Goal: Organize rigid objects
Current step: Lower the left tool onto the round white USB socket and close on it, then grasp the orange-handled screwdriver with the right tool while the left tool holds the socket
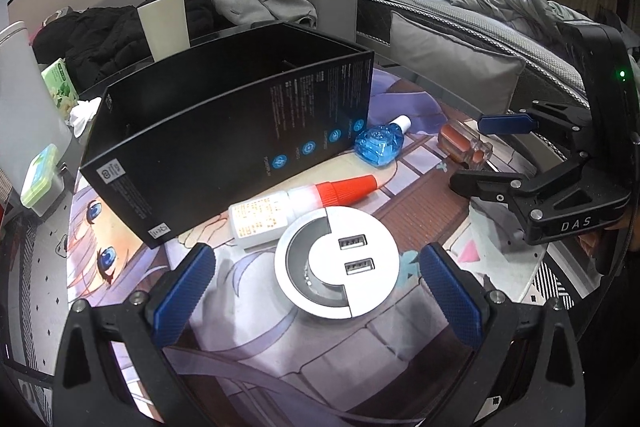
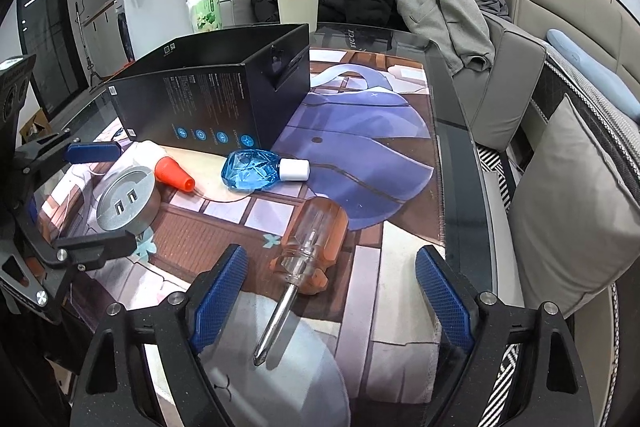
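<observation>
We cannot see inside the black box from either camera, and its small print is too fine to read. The box hides part of the glue bottle in the right wrist view.

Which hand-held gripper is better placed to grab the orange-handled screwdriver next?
Right. Its hand-held gripper is open with the orange-handled screwdriver lying between its fingers; the left hand-held gripper sits open around the round silver USB hub, farther away.
</observation>
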`<action>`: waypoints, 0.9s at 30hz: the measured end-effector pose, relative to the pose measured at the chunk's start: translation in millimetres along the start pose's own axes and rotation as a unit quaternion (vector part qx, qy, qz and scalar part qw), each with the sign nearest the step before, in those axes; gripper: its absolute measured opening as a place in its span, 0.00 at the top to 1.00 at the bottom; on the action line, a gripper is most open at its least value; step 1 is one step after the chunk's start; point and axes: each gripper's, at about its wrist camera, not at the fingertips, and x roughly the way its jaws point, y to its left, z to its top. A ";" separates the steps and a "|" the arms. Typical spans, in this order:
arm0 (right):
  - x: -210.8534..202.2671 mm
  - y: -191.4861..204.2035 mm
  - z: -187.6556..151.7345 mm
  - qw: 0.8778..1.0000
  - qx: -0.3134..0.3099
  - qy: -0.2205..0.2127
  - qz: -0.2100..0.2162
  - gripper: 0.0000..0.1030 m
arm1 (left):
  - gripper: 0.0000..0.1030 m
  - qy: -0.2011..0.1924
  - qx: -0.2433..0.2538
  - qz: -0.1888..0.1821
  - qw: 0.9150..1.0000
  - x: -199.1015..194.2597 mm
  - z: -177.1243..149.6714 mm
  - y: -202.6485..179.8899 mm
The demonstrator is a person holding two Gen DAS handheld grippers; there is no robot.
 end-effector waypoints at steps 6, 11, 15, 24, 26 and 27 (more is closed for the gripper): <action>0.9 6.8 0.5 1.000 -0.011 -0.003 0.010 0.14 | 0.23 0.006 0.002 -0.017 1.000 2.2 -1.2 -1.0; 1.3 22.3 2.2 0.999 -0.034 -0.003 0.040 0.14 | 0.41 0.002 0.006 -0.023 1.000 0.2 -0.5 -0.5; 2.5 31.0 2.0 0.997 -0.051 -0.002 0.049 0.15 | 0.45 0.001 0.001 -0.026 1.000 -0.5 0.3 2.3; -7.3 -6.3 -4.1 1.000 -0.024 0.007 -0.013 0.15 | 0.45 -0.008 0.005 -0.031 0.999 -5.1 1.5 1.3; -9.0 -15.0 -5.1 0.999 -0.021 0.007 -0.036 0.15 | 0.45 -0.009 0.004 -0.030 0.999 -4.7 2.5 2.6; -9.2 -17.8 -5.0 0.999 -0.021 0.005 -0.047 0.15 | 0.45 -0.010 0.004 -0.030 1.000 -4.7 2.7 3.0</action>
